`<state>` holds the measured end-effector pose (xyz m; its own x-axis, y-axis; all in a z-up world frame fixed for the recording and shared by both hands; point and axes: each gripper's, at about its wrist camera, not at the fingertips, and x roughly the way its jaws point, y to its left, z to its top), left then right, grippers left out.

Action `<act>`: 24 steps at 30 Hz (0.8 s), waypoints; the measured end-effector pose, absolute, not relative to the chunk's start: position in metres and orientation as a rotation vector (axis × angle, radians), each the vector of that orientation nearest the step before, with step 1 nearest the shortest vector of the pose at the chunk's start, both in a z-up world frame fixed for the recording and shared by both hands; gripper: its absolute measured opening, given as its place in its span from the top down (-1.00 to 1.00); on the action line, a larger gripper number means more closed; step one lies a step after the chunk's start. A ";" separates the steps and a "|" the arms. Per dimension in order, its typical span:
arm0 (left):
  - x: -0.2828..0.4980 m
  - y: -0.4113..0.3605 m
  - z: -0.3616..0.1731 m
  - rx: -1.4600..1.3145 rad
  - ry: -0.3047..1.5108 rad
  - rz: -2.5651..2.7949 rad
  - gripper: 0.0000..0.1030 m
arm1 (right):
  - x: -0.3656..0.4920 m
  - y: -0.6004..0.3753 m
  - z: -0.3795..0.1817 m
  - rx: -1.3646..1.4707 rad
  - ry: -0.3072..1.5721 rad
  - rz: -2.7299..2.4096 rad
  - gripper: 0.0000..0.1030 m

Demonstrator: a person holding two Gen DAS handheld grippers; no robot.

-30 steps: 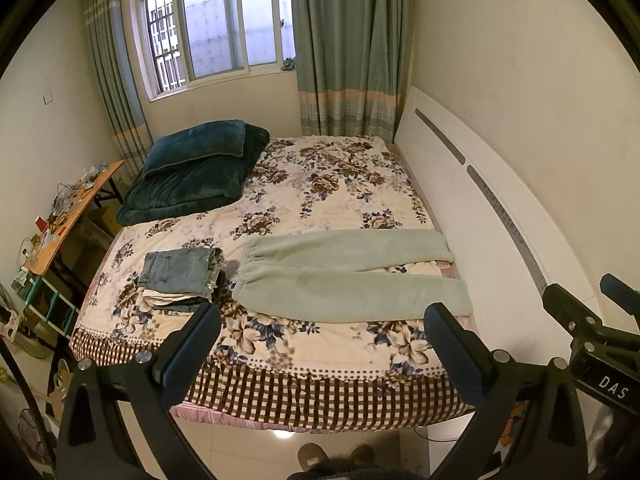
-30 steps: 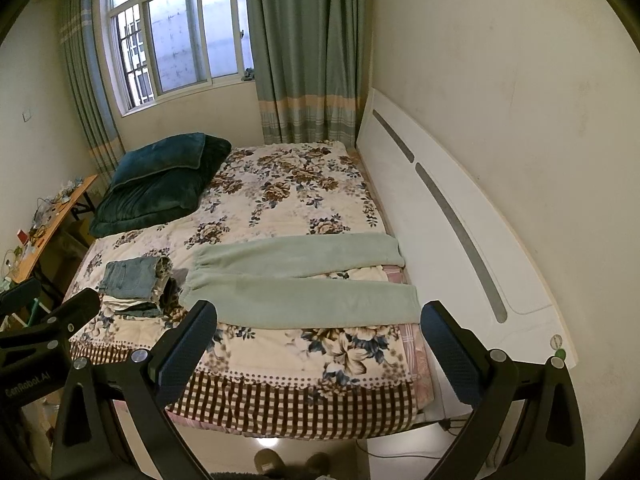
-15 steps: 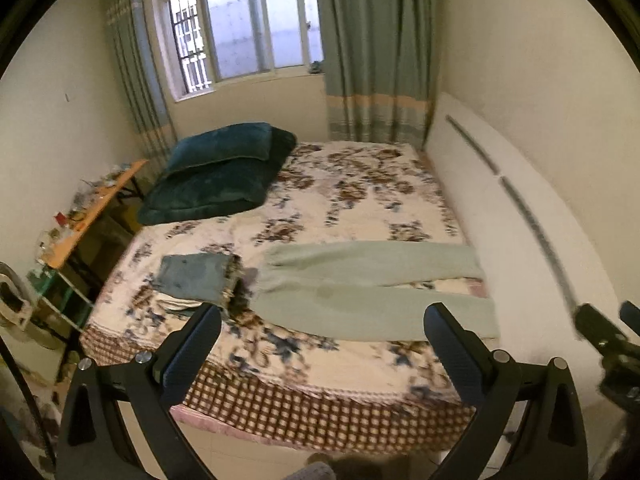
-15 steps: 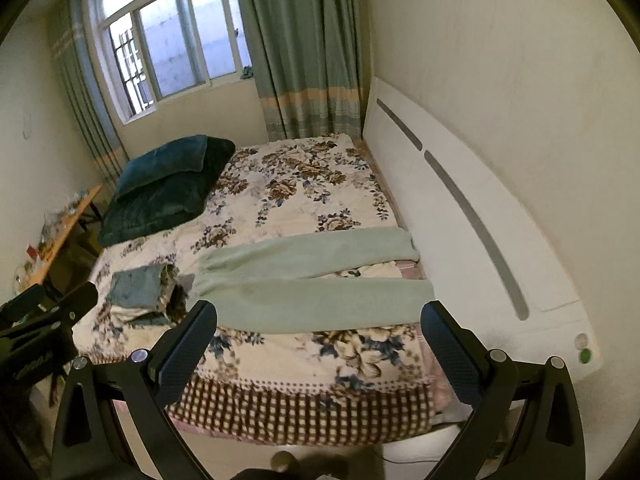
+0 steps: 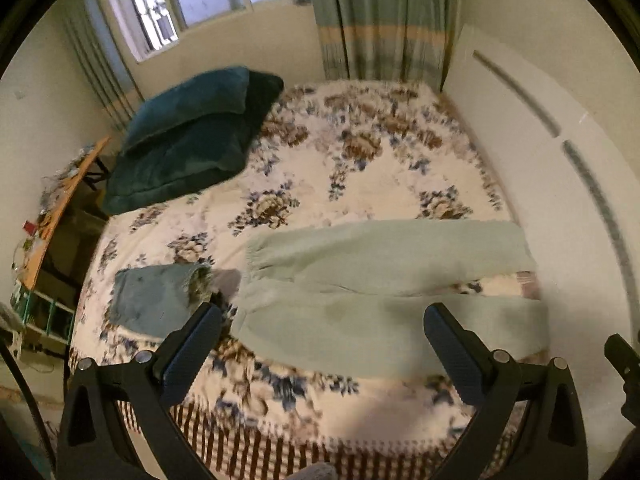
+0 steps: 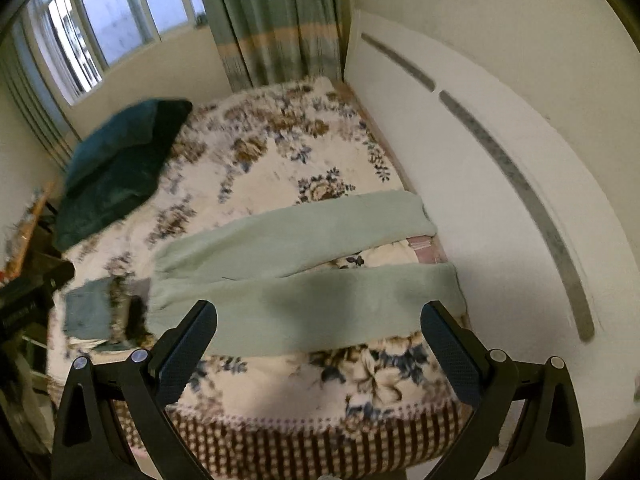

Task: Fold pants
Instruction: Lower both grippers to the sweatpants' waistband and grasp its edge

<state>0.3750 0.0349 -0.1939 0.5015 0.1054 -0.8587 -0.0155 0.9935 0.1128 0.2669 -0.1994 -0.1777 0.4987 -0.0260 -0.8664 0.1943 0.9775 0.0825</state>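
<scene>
Two grippers, the left gripper [image 5: 322, 346] and the right gripper [image 6: 318, 340], are held with jaws spread wide and nothing between them, low in each frame, above the near edge of a floral bed [image 5: 360, 168]. The pale green pants [image 5: 384, 284] are laid flat across the lower centre, legs parted toward the right, presumably spread for folding. A folded clothes pile [image 5: 154, 298] is seen just left of them.

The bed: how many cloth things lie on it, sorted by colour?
Pale green: 1, the pants, spread flat.
Dark teal: 1, the bedding heap.
Blue-grey: 1, the folded pile.
Total: 3, on the floral bedspread.
</scene>
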 end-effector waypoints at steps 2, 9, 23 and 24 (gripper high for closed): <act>0.414 0.041 -0.226 0.105 1.077 0.084 -1.00 | 0.316 -0.197 -0.209 0.164 1.076 -0.115 -1.00; 0.535 0.052 -0.365 0.118 1.231 0.131 -1.00 | 0.486 -0.186 -0.358 0.053 1.230 -0.044 -1.00; 0.680 0.043 -0.582 0.170 1.403 0.185 -1.00 | 0.726 -0.143 -0.649 -0.333 1.488 0.215 -1.00; 0.685 0.040 -0.593 0.186 1.410 0.182 -1.00 | 0.731 -0.140 -0.660 -0.371 1.499 0.224 -1.00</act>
